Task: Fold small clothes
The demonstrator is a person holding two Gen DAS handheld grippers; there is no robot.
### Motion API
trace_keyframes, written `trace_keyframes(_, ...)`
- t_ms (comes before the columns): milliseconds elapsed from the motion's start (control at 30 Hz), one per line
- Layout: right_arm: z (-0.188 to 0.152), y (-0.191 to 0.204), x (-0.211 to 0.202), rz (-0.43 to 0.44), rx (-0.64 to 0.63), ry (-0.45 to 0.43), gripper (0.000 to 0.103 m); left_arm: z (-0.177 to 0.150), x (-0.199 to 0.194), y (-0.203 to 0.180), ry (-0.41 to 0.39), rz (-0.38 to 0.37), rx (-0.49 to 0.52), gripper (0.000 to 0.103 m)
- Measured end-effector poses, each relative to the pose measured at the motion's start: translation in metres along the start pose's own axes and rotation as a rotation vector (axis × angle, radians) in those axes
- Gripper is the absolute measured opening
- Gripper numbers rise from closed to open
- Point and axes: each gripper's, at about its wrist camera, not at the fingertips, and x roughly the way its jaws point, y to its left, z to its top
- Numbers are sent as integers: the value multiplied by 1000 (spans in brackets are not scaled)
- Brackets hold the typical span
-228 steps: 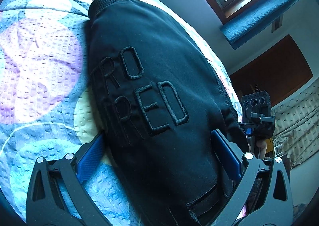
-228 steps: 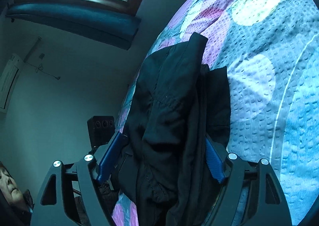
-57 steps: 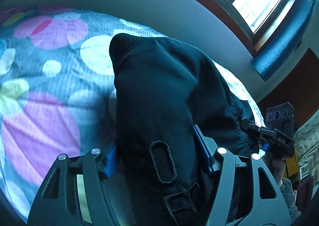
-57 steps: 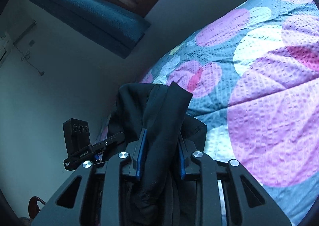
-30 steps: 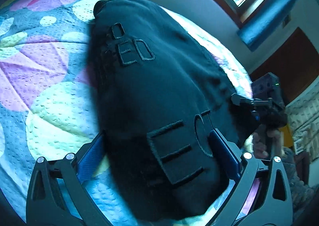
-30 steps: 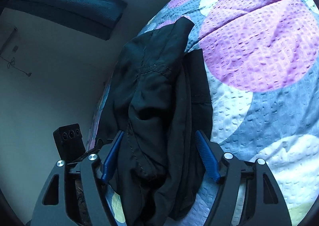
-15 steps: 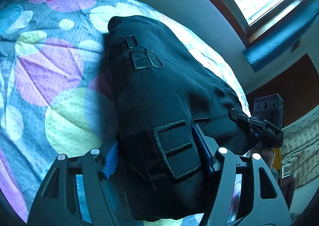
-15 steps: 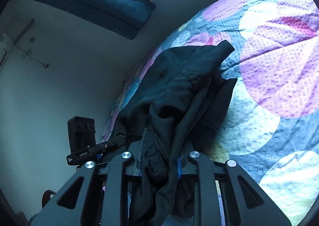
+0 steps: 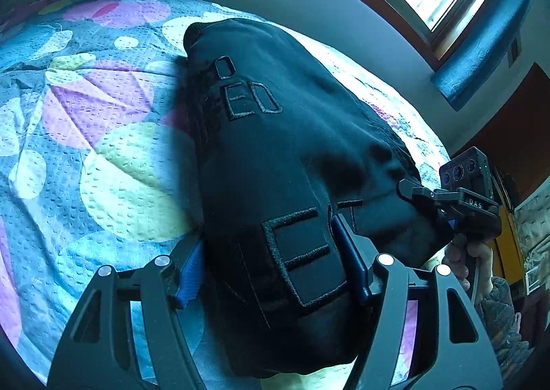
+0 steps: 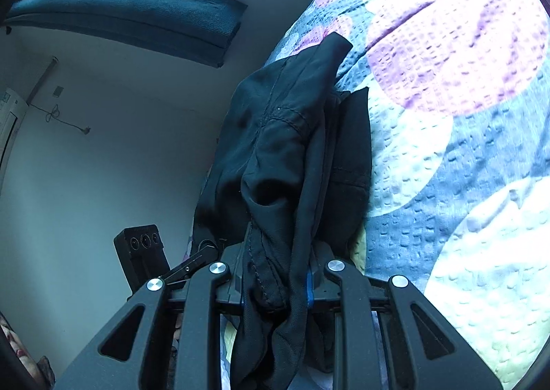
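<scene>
Garment (image 9: 282, 149) stitched "ED"; both claws clamped.

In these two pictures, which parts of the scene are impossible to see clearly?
- Left wrist view: the lettering on the black garment is partly hidden by folds; the full word is unreadable.
- Left wrist view: the garment's near end is cut off behind the left hand-held gripper.
- Right wrist view: bunched cloth covers the pads of the right hand-held gripper.

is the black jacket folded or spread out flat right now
Folded, not spread. The black jacket lies doubled on the bedspread, and both the left gripper and right gripper pinch stacked layers.
</scene>
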Motion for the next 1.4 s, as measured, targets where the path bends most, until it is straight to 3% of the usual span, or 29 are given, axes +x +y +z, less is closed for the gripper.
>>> trace_keyframes(633,-6,-20,-4,47,16,-16,27,-4,2,1,-21,9,13,71)
trace_keyframes(800,-6,-20,-7,54,23,-26,40,-5,-1,2,-31,10,4,76)
trace_keyframes(867,-9,-19,-13,47,29,-41,44,-6,-6,-1,-51,42,23,81)
trace_keyframes(1033,-26,-4,-32,-67,-20,-96,62,-16,-22,-20,-107,164,113,91)
trace_keyframes(1267,-63,18,-47,-232,-100,-94,65,-37,-46,-27,-135,213,56,96)
trace_keyframes(1400,-86,30,-55,-315,-128,-115,67,-51,-59,-34,-141,277,45,99)
